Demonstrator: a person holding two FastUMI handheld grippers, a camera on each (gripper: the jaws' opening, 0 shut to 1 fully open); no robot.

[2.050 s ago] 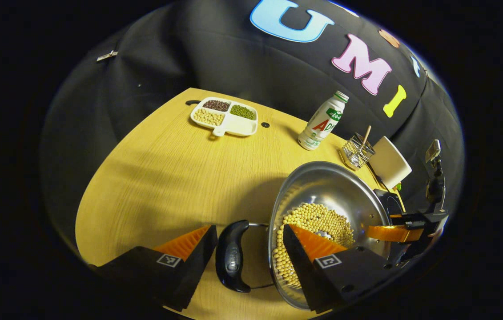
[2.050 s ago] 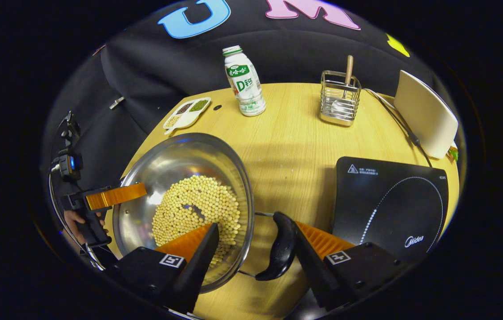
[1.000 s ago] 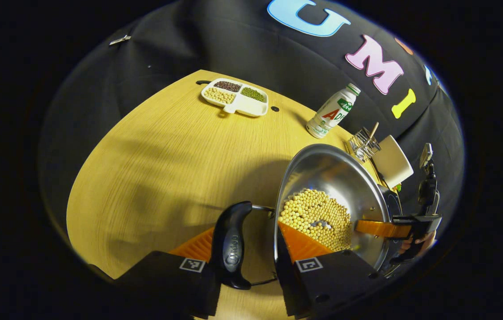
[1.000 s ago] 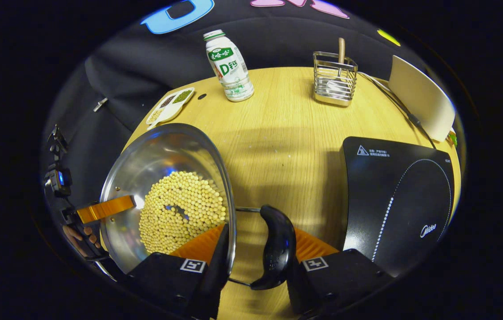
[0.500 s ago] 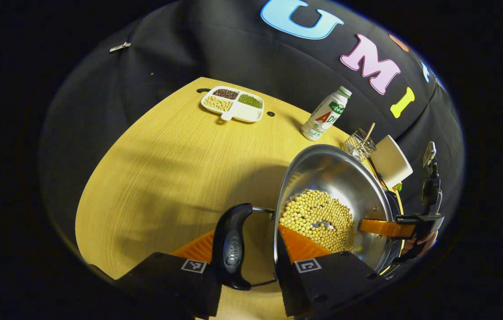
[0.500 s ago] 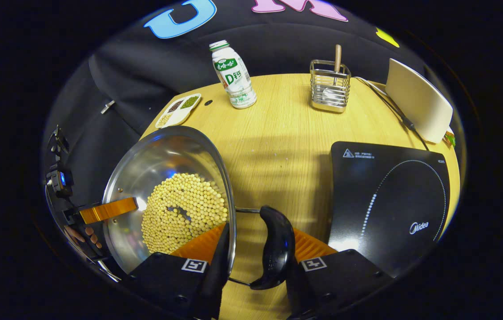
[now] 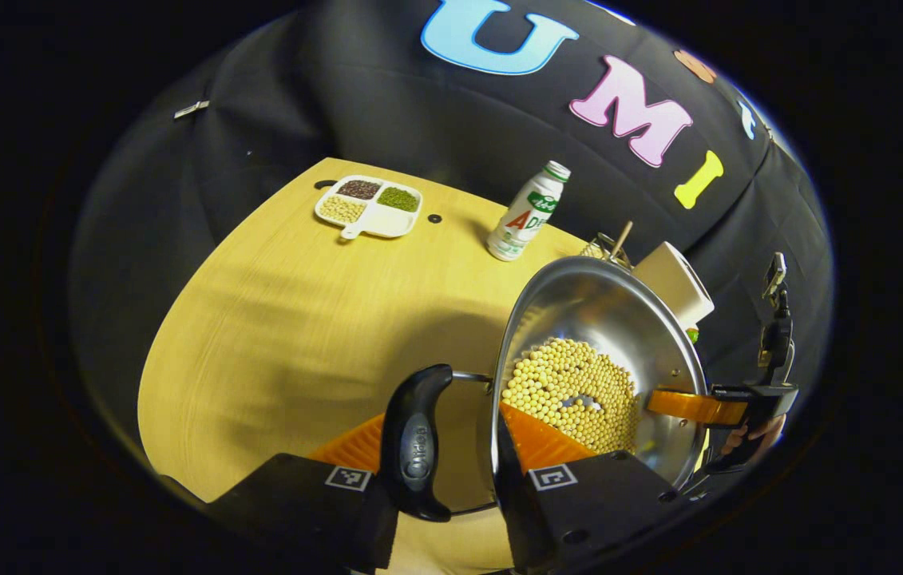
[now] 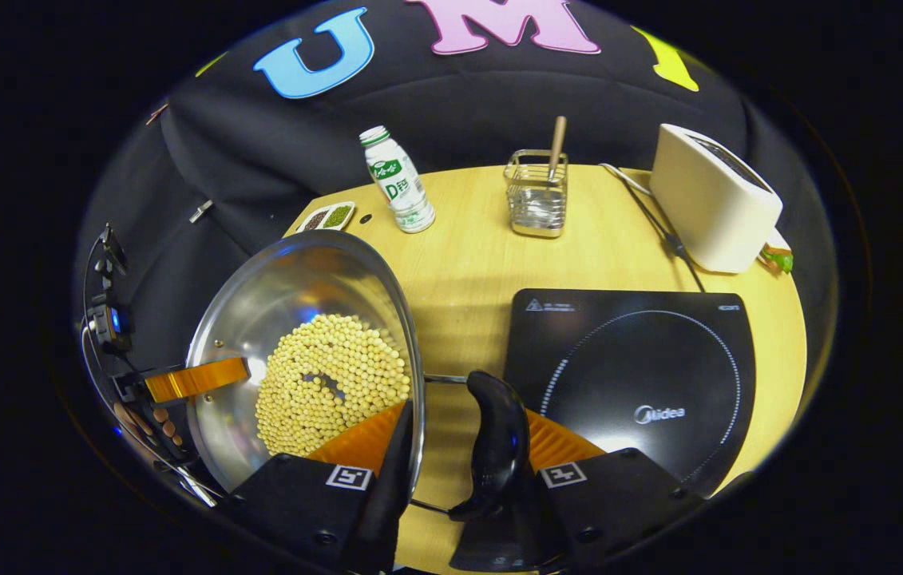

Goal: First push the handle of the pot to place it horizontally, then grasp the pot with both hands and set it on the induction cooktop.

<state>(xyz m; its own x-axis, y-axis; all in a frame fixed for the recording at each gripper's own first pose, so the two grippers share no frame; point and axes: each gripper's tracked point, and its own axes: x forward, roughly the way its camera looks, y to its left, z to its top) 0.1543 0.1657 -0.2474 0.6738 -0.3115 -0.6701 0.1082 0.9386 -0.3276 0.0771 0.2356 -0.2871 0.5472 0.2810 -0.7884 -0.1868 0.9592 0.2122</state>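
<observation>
A steel pot holding yellow beans hangs between both grippers. My left gripper is shut across the pot's rim and its black side handle, one finger inside the pot. My right gripper clamps the opposite black handle and rim the same way. The black induction cooktop lies just right of that handle. Across the pot, each view shows one of the other gripper's fingers on the far rim.
On the wooden table stand a divided dish of beans, a drink bottle, a wire basket with a wooden-handled utensil and a white toaster with its cord, behind the cooktop.
Both grippers went from open to shut on the pot's handles and rims. The pot has since moved right, and the cooktop now sits nearer the middle of the right gripper view.
</observation>
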